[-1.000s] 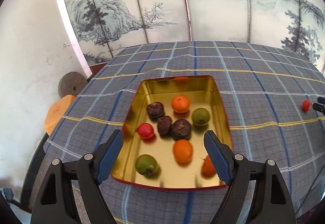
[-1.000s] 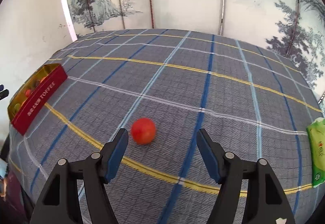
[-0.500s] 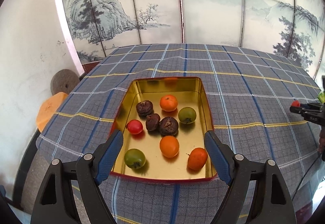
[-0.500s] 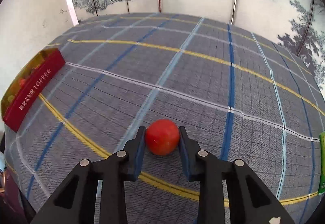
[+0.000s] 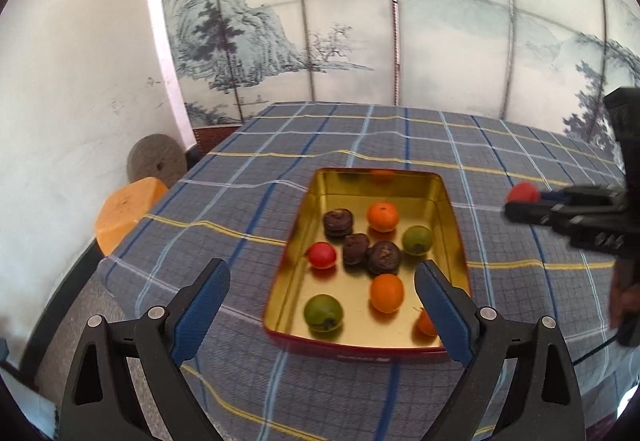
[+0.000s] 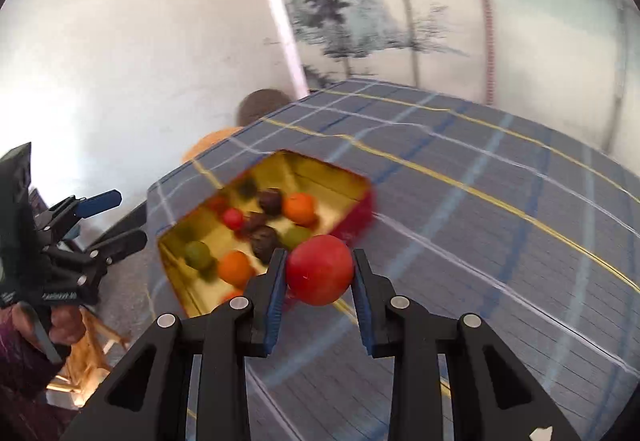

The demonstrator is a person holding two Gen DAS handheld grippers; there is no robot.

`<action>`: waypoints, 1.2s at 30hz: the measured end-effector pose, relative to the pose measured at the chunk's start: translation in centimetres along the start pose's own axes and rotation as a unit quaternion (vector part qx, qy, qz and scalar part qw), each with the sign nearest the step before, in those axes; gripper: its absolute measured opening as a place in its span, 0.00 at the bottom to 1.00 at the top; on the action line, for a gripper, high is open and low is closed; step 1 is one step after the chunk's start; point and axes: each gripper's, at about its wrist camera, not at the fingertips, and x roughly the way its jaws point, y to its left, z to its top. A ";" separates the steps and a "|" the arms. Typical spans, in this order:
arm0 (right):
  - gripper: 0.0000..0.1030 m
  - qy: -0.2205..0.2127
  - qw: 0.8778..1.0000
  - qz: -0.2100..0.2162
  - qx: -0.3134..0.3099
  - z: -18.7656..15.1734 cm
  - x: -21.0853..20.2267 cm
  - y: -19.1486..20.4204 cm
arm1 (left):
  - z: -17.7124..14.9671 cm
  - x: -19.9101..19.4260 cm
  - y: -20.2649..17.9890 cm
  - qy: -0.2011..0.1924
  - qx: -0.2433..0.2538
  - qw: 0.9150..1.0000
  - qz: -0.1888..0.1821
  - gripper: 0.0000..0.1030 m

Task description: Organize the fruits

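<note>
My right gripper [image 6: 320, 273] is shut on a red fruit [image 6: 320, 270] and carries it above the checked tablecloth, close to the gold tin [image 6: 336, 171]. Seen from the left wrist, that gripper [image 5: 520, 197] comes in from the right with the red fruit [image 5: 522, 192] at its tip. The gold tin [image 5: 450, 209] holds orange, green, red and dark brown fruits. My left gripper [image 5: 320, 291] hangs over the tin's near end; its jaws are opening and grip nothing. From the right wrist the left gripper [image 6: 116, 217] shows at the far left.
A checked cloth [image 5: 248, 209] covers the table. An orange stool [image 5: 128, 209] and a round grey stone [image 5: 157, 161] stand by the white wall past the table's left edge. A painted folding screen [image 5: 360, 21] stands behind. A hand [image 6: 68, 325] holds the left gripper.
My right gripper closed on the red fruit, lifted it and swung it left toward the tin. The left gripper's jaws widened and it drew back a little from the tin.
</note>
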 end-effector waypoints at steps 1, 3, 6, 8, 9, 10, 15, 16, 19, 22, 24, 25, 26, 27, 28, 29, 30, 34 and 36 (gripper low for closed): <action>0.28 0.003 1.000 0.009 -0.001 0.3 0.9 0.7 | 0.1 -0.1 0.4 -0.002 -0.004 1.000 0.006 0.92; 0.28 0.008 1.000 0.024 -0.002 0.5 2.5 1.8 | 0.1 -0.3 0.9 -0.004 -0.009 1.000 0.017 0.93; 0.28 0.020 0.999 0.031 -0.006 0.9 4.5 2.9 | 0.2 -0.3 1.8 -0.002 -0.018 1.000 0.015 0.93; 0.28 0.029 0.999 0.029 -0.007 1.0 5.8 3.1 | 0.1 -0.3 2.2 -0.004 -0.023 1.000 0.012 0.94; 0.28 0.033 0.999 0.027 -0.007 1.0 6.3 3.1 | 0.1 -0.3 2.3 -0.004 -0.023 1.000 0.013 0.94; 0.28 0.036 0.999 0.026 -0.005 0.9 6.7 3.0 | 0.1 -0.3 2.4 -0.004 -0.022 1.000 0.014 0.94; 0.29 0.048 0.999 0.022 0.006 0.9 8.5 2.6 | 0.0 -0.4 2.4 -0.007 -0.018 1.000 0.011 0.94; 0.29 0.049 0.999 0.019 0.006 0.9 8.7 2.6 | 0.0 -0.5 2.4 -0.007 -0.016 1.000 0.012 0.94; 0.29 0.052 0.999 0.015 0.005 1.0 9.2 2.6 | 0.1 -0.6 2.3 -0.007 -0.015 1.000 0.011 0.94; 0.30 0.049 0.999 0.016 0.007 1.2 9.3 2.7 | 0.2 -0.6 2.2 -0.012 -0.016 1.000 0.010 0.95; 0.35 0.045 0.999 0.015 0.006 1.4 9.2 2.9 | 0.2 -0.8 2.2 -0.015 -0.018 1.000 0.008 0.96; 0.36 0.040 0.999 0.013 0.003 1.4 8.9 3.1 | 0.2 -1.0 2.2 -0.017 -0.019 1.000 0.007 0.96; 0.41 0.036 0.999 0.012 0.000 1.5 8.6 3.3 | 0.2 -1.0 2.2 -0.018 -0.020 1.000 0.007 0.97; 0.45 0.029 1.000 0.011 -0.003 1.5 8.1 3.7 | 0.3 -1.1 2.2 -0.020 -0.021 1.000 0.007 0.97; 0.47 0.020 1.000 0.011 -0.006 1.5 7.4 4.1 | 0.3 -1.3 2.3 -0.021 -0.021 1.000 0.007 0.97; 0.52 0.008 1.000 0.011 -0.010 1.6 6.7 4.5 | 0.3 -1.4 2.2 -0.022 -0.021 1.000 0.006 0.97; 0.59 -0.004 1.000 0.009 -0.015 1.5 5.9 5.0 | 0.3 -1.5 2.2 -0.024 -0.021 0.999 0.005 0.97; 0.73 -0.071 0.996 -0.026 -0.043 1.3 1.8 7.4 | 0.4 -2.2 2.1 -0.035 -0.022 0.999 0.012 0.97; 0.86 -0.103 0.991 -0.058 -0.055 1.0 0.0 8.5 | 0.5 -2.7 2.1 -0.043 -0.026 0.999 0.014 0.98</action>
